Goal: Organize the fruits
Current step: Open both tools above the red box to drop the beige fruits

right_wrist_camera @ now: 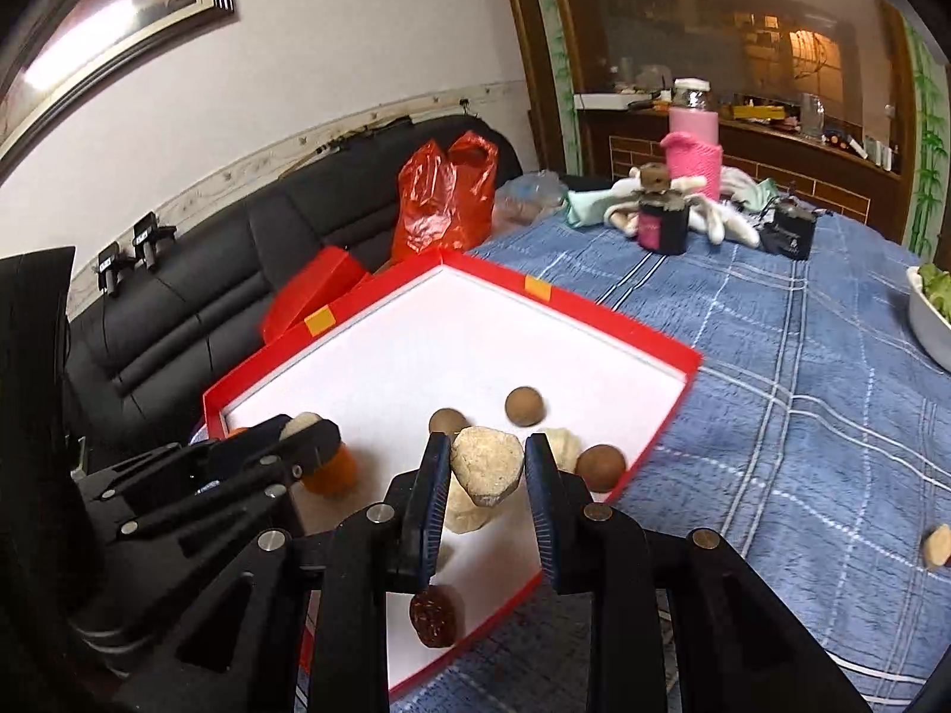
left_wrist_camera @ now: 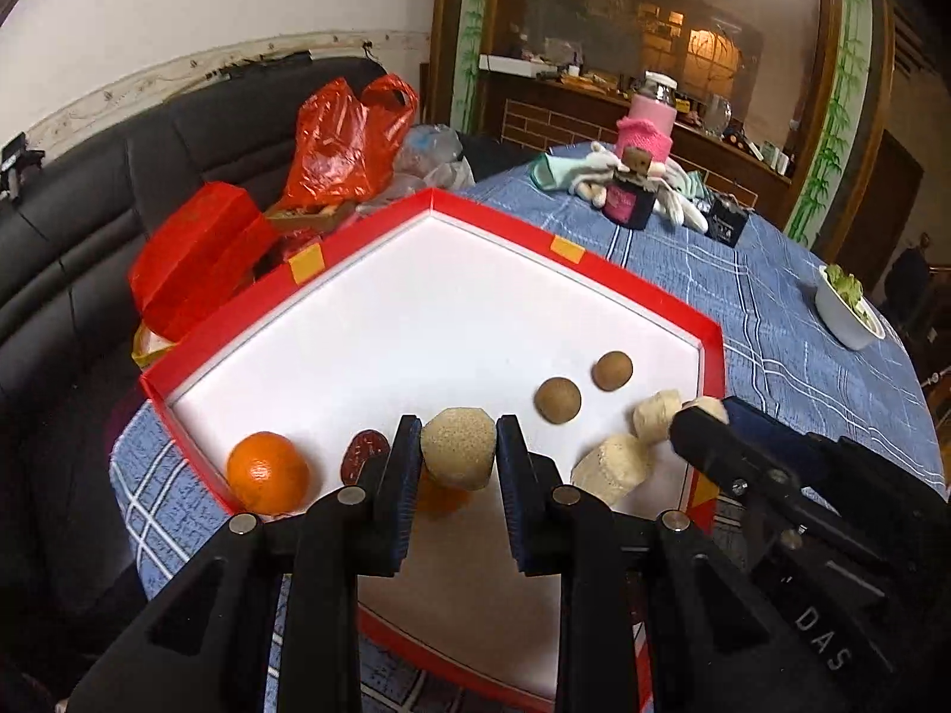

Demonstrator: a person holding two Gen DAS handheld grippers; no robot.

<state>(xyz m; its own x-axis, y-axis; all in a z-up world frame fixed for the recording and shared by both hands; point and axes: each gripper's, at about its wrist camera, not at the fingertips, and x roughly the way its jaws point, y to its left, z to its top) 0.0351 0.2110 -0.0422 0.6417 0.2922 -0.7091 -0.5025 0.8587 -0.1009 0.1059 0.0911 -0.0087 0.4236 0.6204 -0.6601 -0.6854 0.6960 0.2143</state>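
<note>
A red-rimmed box with a white floor (left_wrist_camera: 416, 321) (right_wrist_camera: 416, 356) lies on the blue plaid table. My left gripper (left_wrist_camera: 457, 463) is shut on a pale beige fruit piece (left_wrist_camera: 459, 445) above the box's near left part. My right gripper (right_wrist_camera: 484, 469) is shut on a similar beige piece (right_wrist_camera: 487, 463) above the box's near right side. In the box lie an orange (left_wrist_camera: 267, 472), a dark red date (left_wrist_camera: 364, 453) (right_wrist_camera: 433, 618), two brown round fruits (left_wrist_camera: 557, 399) (left_wrist_camera: 612, 370), and pale pieces (left_wrist_camera: 612, 466) (left_wrist_camera: 654, 413). A second orange shows partly under the left fingers (left_wrist_camera: 440, 499).
Red bag (left_wrist_camera: 339, 136), red box (left_wrist_camera: 196, 255) and black sofa (left_wrist_camera: 89, 226) lie beyond the box's left side. A pink-sleeved jar (left_wrist_camera: 651, 119), gloves (left_wrist_camera: 677, 202) and dark boxes (left_wrist_camera: 726, 224) stand at the table's back. A white bowl (left_wrist_camera: 844, 309) stands right. A loose beige piece (right_wrist_camera: 938, 545) lies on the cloth.
</note>
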